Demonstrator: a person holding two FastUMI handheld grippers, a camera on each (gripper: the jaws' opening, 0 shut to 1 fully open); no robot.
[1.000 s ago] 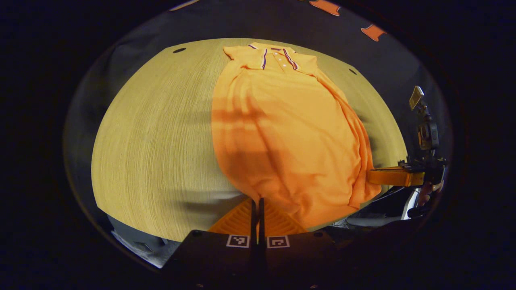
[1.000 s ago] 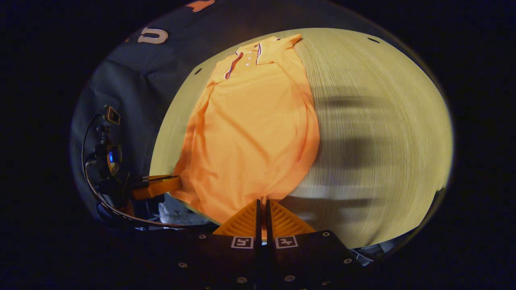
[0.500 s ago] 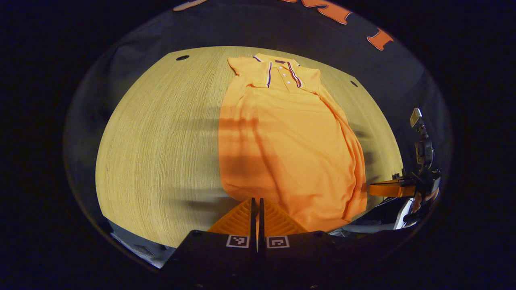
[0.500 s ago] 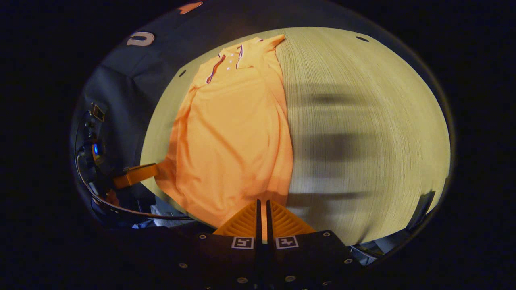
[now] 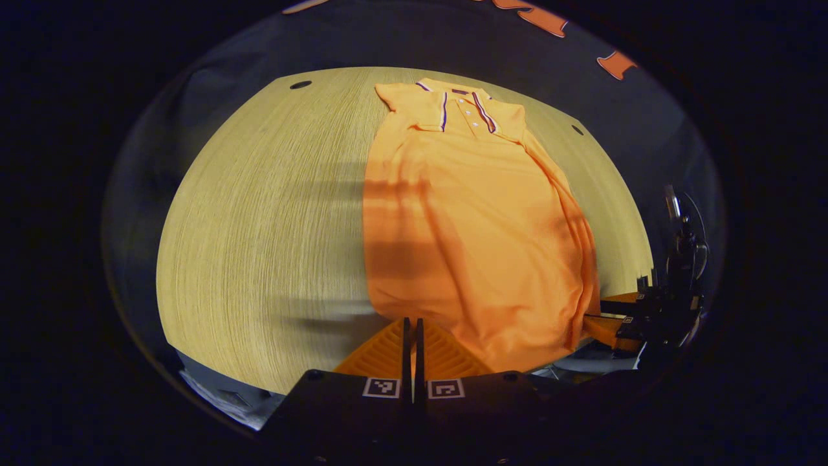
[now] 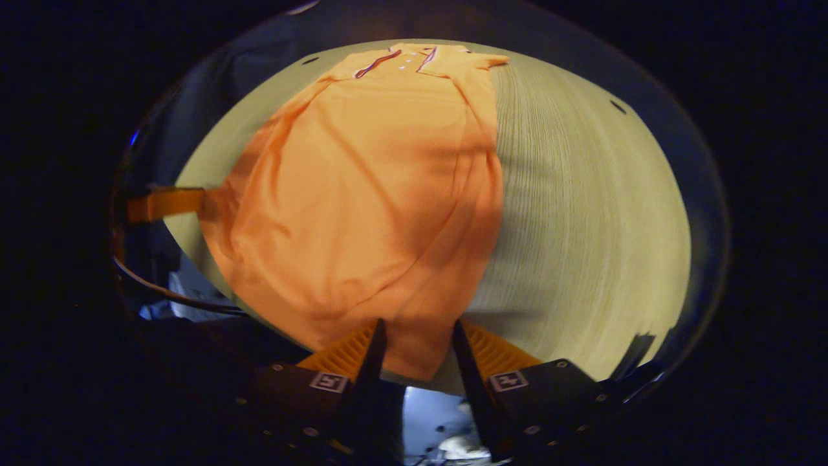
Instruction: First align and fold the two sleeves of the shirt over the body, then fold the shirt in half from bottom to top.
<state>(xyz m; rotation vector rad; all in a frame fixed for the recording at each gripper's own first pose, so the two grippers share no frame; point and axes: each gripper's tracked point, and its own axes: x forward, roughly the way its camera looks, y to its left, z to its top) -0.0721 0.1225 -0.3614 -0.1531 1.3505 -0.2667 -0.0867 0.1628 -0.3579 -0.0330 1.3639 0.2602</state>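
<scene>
An orange polo shirt lies lengthwise on the wooden table, its striped collar at the far end and its hem at the near edge. A long fold runs down its right side. My left gripper is shut on the hem's near left corner. In the right gripper view the left gripper meets that corner of the shirt. My right gripper stands open, with the hem's other corner lying loose between its fingers. In the left gripper view the right gripper sits at the hem's right end, its fingers apart.
Bare table stretches right of the shirt in the right gripper view, and left of it in the left gripper view. Two small holes mark the far corners. The hem hangs over the table's near edge. A cable trails from the left gripper.
My right gripper has opened and let go of the hem corner, and it has swung to face the shirt more squarely. The left gripper stays shut on its corner.
</scene>
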